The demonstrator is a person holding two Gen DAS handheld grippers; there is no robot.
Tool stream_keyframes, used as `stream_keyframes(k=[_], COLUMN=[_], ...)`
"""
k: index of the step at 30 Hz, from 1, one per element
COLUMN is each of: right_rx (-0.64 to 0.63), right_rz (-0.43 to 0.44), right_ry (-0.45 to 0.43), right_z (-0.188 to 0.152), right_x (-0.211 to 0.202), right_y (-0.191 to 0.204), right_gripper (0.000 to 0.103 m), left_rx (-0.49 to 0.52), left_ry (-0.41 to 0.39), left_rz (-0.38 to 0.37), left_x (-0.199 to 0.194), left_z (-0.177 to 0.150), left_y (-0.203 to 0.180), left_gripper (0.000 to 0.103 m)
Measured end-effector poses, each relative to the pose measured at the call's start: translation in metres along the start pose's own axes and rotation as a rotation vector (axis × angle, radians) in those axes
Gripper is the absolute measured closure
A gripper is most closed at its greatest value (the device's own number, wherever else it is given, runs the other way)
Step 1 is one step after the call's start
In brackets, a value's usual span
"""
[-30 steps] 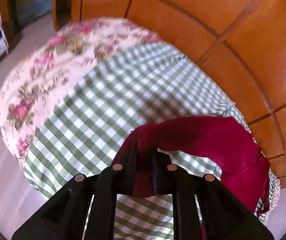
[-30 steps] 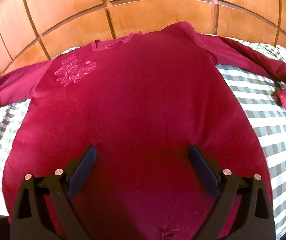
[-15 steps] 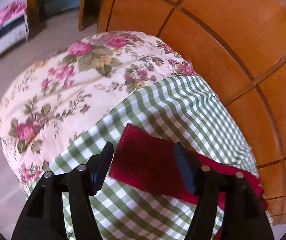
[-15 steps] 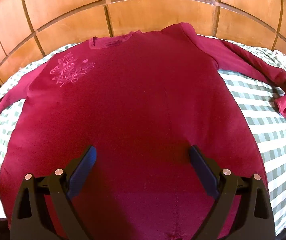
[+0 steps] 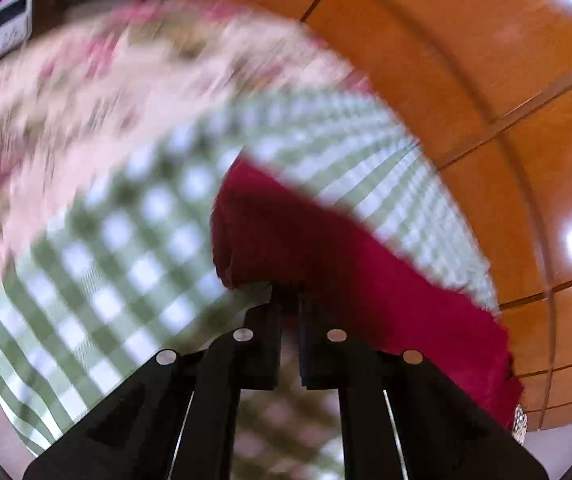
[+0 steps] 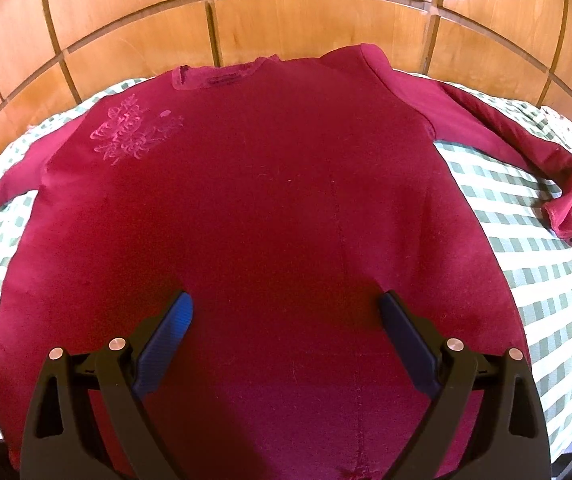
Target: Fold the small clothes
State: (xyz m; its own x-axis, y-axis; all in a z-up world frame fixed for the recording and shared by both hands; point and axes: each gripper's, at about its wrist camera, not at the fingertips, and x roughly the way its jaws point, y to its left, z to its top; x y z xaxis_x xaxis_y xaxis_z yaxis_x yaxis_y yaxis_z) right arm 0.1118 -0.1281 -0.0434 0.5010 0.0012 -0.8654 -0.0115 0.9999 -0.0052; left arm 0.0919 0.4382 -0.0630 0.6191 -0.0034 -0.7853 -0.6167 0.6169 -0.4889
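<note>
Since the earlier frame, the left gripper (image 5: pixel 288 300) has just closed, pinching the red shirt's (image 6: pixel 269 216) sleeve (image 5: pixel 326 248). Right gripper (image 6: pixel 286 320) hovers, fingers apart, over the shirt. Its neck label (image 6: pixel 223 79) is unreadable.

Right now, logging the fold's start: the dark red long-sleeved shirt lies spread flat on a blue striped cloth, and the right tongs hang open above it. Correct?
Nearly. The cloth is green-and-white checked, not blue striped, as the right wrist view shows. The dark red long-sleeved shirt does lie spread flat on it, with the right tongs open above.
</note>
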Motion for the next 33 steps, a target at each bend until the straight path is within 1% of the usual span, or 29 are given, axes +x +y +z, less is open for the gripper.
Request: stream_keyframes(k=[1, 2, 4, 5, 6, 7, 9, 10, 12, 13, 14, 15, 16, 18, 19, 21, 22, 23, 24, 25, 26, 27, 28, 29, 31, 32, 33], right_rx=[-0.002, -0.004, -0.006, -0.011, -0.017, -0.02, -0.024, -0.024, -0.023, -0.024, -0.032, -0.041, -0.049, -0.03, -0.01, 0.044, 0.067, 0.098, 0.121, 0.14, 0.157, 0.163, 0.164, 0.155, 0.132, 0.118, 0.105], right_rz=[-0.002, -0.004, -0.005, -0.007, -0.01, -0.012, -0.018, -0.018, -0.01, -0.004, 0.005, 0.012, 0.019, 0.017, 0.008, -0.03, -0.045, -0.059, -0.068, -0.075, -0.07, -0.058, -0.041, -0.028, 0.001, 0.023, 0.04], right_ry=[0.001, 0.003, 0.004, 0.001, -0.003, -0.006, -0.017, -0.021, -0.022, -0.02, -0.014, -0.009, -0.004, -0.01, -0.024, -0.053, -0.057, -0.053, -0.041, -0.024, 0.005, 0.027, 0.054, 0.081, 0.125, 0.124, 0.119], right_z=[0.001, 0.001, 0.002, 0.002, 0.001, 0.001, -0.001, -0.001, -0.001, -0.001, -0.001, -0.001, 0.001, 0.003, 0.005, 0.005, 0.003, -0.001, -0.006, -0.013, -0.023, -0.03, -0.038, -0.048, -0.065, -0.073, -0.077], right_x=[0.0, 0.0, 0.001, 0.001, 0.002, 0.003, 0.005, 0.005, 0.004, 0.004, 0.003, 0.001, -0.002, -0.012, -0.019, -0.037, -0.043, -0.048, -0.052, -0.054, -0.056, -0.056, -0.056, -0.055, -0.054, -0.056, -0.059], right_y=[0.001, 0.001, 0.001, 0.001, 0.002, 0.002, 0.003, 0.002, 0.0, -0.002, -0.003, -0.005, -0.008, -0.024, -0.034, -0.066, -0.077, -0.095, -0.109, -0.122, -0.134, -0.138, -0.142, -0.144, -0.142, -0.139, -0.137], right_gripper=[0.009, 0.009, 0.009, 0.009, 0.008, 0.008, 0.006, 0.006, 0.006, 0.006, 0.006, 0.006, 0.008, 0.008, 0.008, 0.008, 0.008, 0.008, 0.008, 0.011, 0.013, 0.016, 0.02, 0.024, 0.049, 0.056, 0.075], left_rx=[0.0, -0.011, -0.015, -0.001, 0.011, 0.02, 0.018, 0.008, -0.011, -0.038, -0.053, -0.059, -0.055, -0.005, 0.038, 0.184, 0.252, 0.33, 0.379, 0.425, 0.473, 0.519, 0.542, 0.583, 0.631, 0.651, 0.665], left_ry=[-0.048, -0.075, -0.12, -0.138, -0.136, -0.114, -0.016, 0.013, 0.044, 0.052, 0.038, 0.017, -0.003, -0.018, -0.01, 0.035, 0.062, 0.11, 0.151, 0.195, 0.241, 0.291, 0.321, 0.369, 0.435, 0.458, 0.473], left_rz=[-0.027, -0.047, -0.059, -0.023, 0.023, 0.067, 0.204, 0.252, 0.289, 0.302, 0.306, 0.301, 0.281, 0.199, 0.142, 0.023, -0.027, -0.11, -0.167, -0.217, -0.257, -0.292, -0.306, -0.316, -0.312, -0.305, -0.294], left_x=[-0.019, -0.033, -0.053, -0.059, -0.056, -0.048, -0.011, 0.002, 0.017, 0.021, 0.018, 0.013, 0.007, -0.006, -0.012, -0.019, -0.022, -0.025, -0.025, -0.027, -0.028, -0.027, -0.026, -0.024, -0.016, -0.013, -0.011], left_z=[0.011, 0.019, 0.032, 0.038, 0.041, 0.042, 0.037, 0.031, 0.022, 0.013, 0.008, 0.002, -0.005, -0.026, -0.039, -0.074, -0.092, -0.116, -0.135, -0.155, -0.178, -0.202, -0.216, -0.238, -0.268, -0.28, -0.288], left_y=[-0.009, -0.013, -0.017, -0.02, -0.022, -0.022, -0.017, -0.012, -0.005, -0.002, -0.002, -0.005, -0.01, -0.026, -0.037, -0.064, -0.076, -0.091, -0.1, -0.109, -0.119, -0.127, -0.131, -0.137, -0.144, -0.146, -0.148], left_gripper=[0.098, 0.098, 0.098, 0.098, 0.098, 0.098, 0.097, 0.093, 0.079, 0.06, 0.052, 0.051, 0.051, 0.051, 0.049, 0.049, 0.048, 0.048, 0.048, 0.048, 0.048, 0.048, 0.048, 0.049, 0.052, 0.066, 0.076])
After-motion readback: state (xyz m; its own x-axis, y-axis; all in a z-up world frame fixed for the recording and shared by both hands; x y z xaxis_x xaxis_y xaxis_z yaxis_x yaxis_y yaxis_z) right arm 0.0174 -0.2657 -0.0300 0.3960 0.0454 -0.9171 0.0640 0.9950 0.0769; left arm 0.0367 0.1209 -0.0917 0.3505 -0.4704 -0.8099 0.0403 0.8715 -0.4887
